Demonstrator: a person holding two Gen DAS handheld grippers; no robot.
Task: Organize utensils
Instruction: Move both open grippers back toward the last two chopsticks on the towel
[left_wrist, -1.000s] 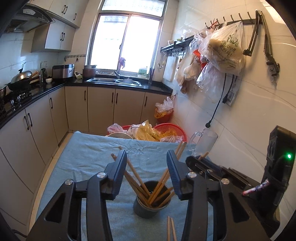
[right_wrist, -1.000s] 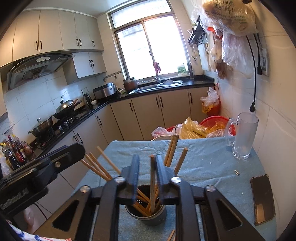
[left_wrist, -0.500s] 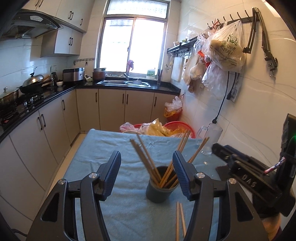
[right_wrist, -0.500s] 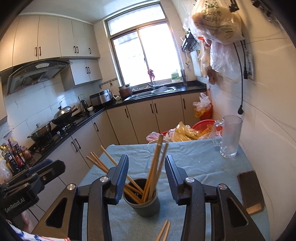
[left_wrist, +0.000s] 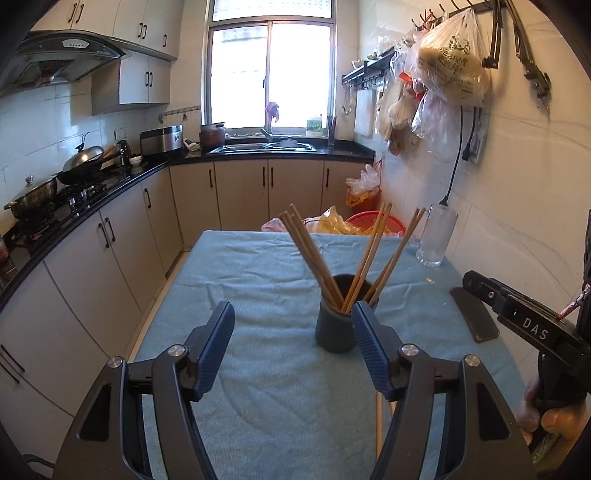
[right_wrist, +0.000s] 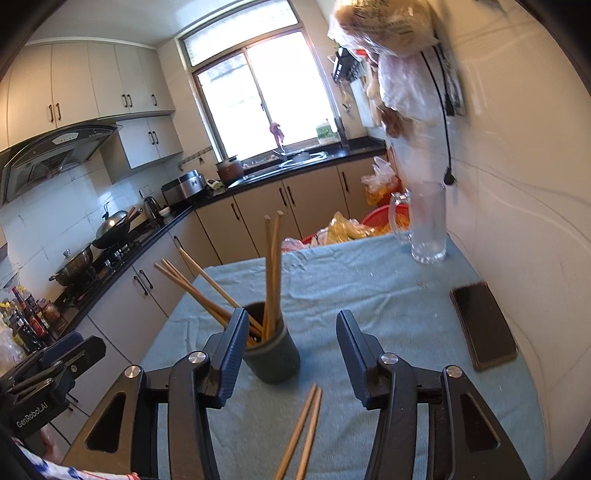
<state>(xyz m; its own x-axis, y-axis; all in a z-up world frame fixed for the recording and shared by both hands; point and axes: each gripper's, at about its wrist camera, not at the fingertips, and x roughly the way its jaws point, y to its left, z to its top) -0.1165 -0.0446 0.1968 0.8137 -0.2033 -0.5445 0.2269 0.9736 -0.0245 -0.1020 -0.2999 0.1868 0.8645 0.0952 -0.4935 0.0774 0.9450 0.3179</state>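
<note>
A dark grey cup (left_wrist: 335, 326) stands on the blue cloth (left_wrist: 258, 266) with several wooden chopsticks (left_wrist: 364, 254) fanned out of it. My left gripper (left_wrist: 291, 306) is short of the cup, its jaws opening with only cloth between them. In the right wrist view the cup (right_wrist: 273, 354) sits just past the left finger of my right gripper (right_wrist: 291, 314), whose jaws are also opening and grip nothing. A loose pair of chopsticks (right_wrist: 303, 432) lies on the cloth below the right gripper; part of the pair (left_wrist: 378, 421) shows in the left wrist view.
A glass mug (right_wrist: 424, 225) stands at the far right of the table near the wall. A dark phone (right_wrist: 482, 325) lies flat along the right edge. Red basins and plastic bags (left_wrist: 354, 225) sit beyond the far edge. Kitchen cabinets run along the left.
Both grippers have drawn back from the cup and opened wider. The right gripper let go of the chopstick it pinched, which now stands in the cup.
</note>
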